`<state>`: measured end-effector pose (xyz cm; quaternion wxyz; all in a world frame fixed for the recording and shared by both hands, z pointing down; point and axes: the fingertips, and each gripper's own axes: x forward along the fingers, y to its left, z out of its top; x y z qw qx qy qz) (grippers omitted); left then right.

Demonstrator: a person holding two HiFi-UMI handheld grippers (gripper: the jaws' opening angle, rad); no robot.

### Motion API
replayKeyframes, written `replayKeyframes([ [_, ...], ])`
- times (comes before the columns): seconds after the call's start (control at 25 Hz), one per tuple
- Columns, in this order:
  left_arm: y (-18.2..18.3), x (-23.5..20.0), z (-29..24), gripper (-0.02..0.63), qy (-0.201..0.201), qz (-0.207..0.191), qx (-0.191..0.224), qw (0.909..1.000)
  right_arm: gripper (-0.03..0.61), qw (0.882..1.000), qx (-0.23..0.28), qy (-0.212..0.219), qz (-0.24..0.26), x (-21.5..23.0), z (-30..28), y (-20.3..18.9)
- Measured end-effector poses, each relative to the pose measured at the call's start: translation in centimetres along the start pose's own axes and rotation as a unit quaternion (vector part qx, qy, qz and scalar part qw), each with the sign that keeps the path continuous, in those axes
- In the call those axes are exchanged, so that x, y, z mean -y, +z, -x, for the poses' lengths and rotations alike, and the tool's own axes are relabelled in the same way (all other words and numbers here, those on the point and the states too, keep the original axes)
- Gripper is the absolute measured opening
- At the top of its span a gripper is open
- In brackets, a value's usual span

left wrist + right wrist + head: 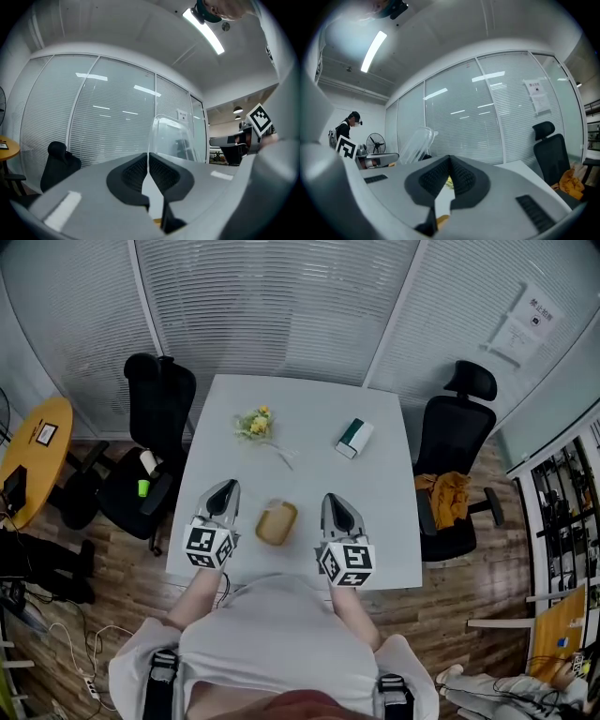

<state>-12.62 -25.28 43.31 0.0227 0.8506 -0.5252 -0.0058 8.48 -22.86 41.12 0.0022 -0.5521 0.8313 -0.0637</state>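
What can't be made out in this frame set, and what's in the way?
Container contents: head view, too small to tell.
Container base: both gripper views, mostly hidden behind the shut left claw and right claw; its clear lid shows.
Green box print: head view, too small.
Wall notice: head view, too small to read.

On the table (309,399), the container (277,522) lies between the left gripper (225,487) and right gripper (334,500). Behind it lie flowers (255,423), leftward, and a carton (354,438), rightward.
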Motion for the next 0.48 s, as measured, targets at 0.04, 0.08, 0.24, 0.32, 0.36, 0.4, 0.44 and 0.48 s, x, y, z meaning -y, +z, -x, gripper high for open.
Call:
replayKeyframes([
  [0.04, 0.10, 0.05, 0.01, 0.021, 0.000, -0.001, 0.001, 1.0000, 0.008, 1.000, 0.000, 0.000, 0.000, 0.04, 0.01, 0.03],
  [0.08, 0.21, 0.10, 0.00, 0.021, 0.000, -0.001, 0.002, 1.0000, 0.008, 1.000, 0.001, 0.000, 0.000, 0.09, 0.01, 0.08],
  [0.24, 0.39, 0.18, -0.22, 0.021, 0.000, -0.004, 0.004, 1.0000, 0.008, 1.000, 0.001, -0.001, -0.002, 0.30, -0.15, 0.13],
  [0.32, 0.34, 0.17, -0.26, 0.021, 0.000, -0.004, 0.004, 1.0000, 0.008, 1.000, 0.001, 0.000, -0.002, 0.30, -0.22, 0.07],
  [0.36, 0.29, 0.14, -0.27, 0.021, 0.000, -0.004, 0.004, 1.0000, 0.008, 1.000, 0.001, 0.000, -0.002, 0.28, -0.26, 0.04],
  [0.4, 0.23, 0.11, -0.29, 0.021, -0.001, -0.004, 0.004, 1.0000, 0.008, 1.000, 0.001, 0.000, -0.002, 0.27, -0.29, 0.02],
  [0.44, 0.16, 0.08, -0.31, 0.021, -0.001, -0.004, 0.004, 1.0000, 0.008, 1.000, 0.001, 0.000, -0.002, 0.25, -0.33, -0.01],
  [0.48, 0.08, 0.04, -0.34, 0.021, -0.001, -0.004, 0.004, 1.0000, 0.008, 1.000, 0.001, 0.000, -0.002, 0.24, -0.38, -0.04],
])
